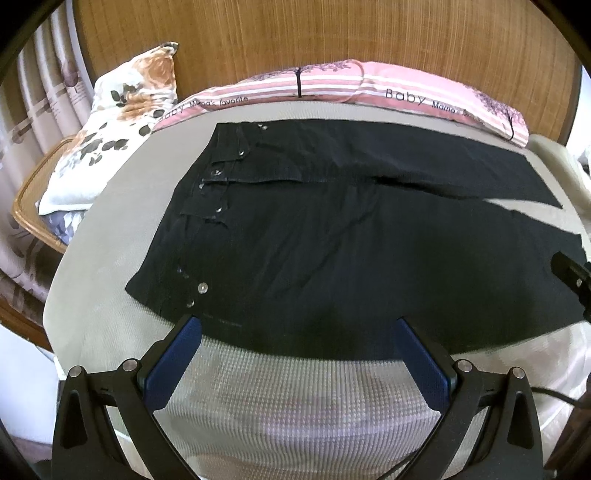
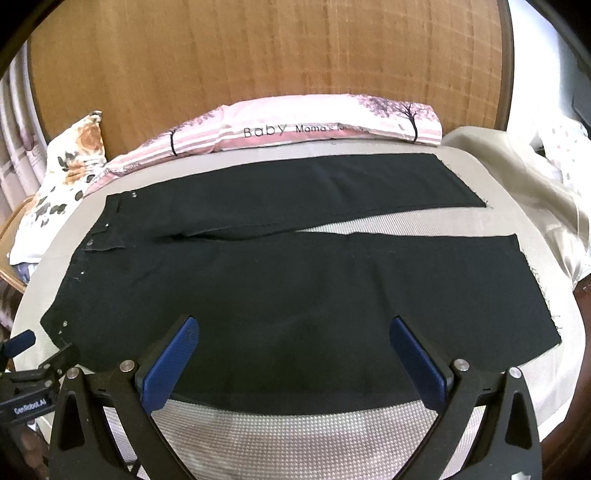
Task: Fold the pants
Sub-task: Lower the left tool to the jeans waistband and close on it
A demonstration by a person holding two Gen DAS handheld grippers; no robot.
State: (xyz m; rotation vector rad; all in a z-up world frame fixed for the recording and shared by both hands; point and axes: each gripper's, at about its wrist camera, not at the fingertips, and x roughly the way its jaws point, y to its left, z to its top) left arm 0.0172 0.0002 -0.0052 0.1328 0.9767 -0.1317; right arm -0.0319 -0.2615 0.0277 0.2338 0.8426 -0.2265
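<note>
Black pants (image 1: 332, 229) lie flat and spread out on a beige woven bed cover (image 1: 295, 398), waistband with metal studs to the left, both legs running right. In the right wrist view the pants (image 2: 295, 295) show a narrow gap between the two legs. My left gripper (image 1: 297, 332) hovers open at the near edge of the pants by the waist end, nothing between its blue pads (image 1: 173, 365). My right gripper (image 2: 293, 332) is open over the near leg, also empty. The left gripper's body (image 2: 33, 373) shows at the far left of the right wrist view.
A pink striped pillow (image 1: 369, 85) lies along the wooden headboard (image 1: 314, 33). A floral pillow (image 1: 110, 122) leans at the left over a wicker chair (image 1: 26, 206). Curtains hang at far left. A satin beige cloth (image 2: 535, 192) drapes off the right side.
</note>
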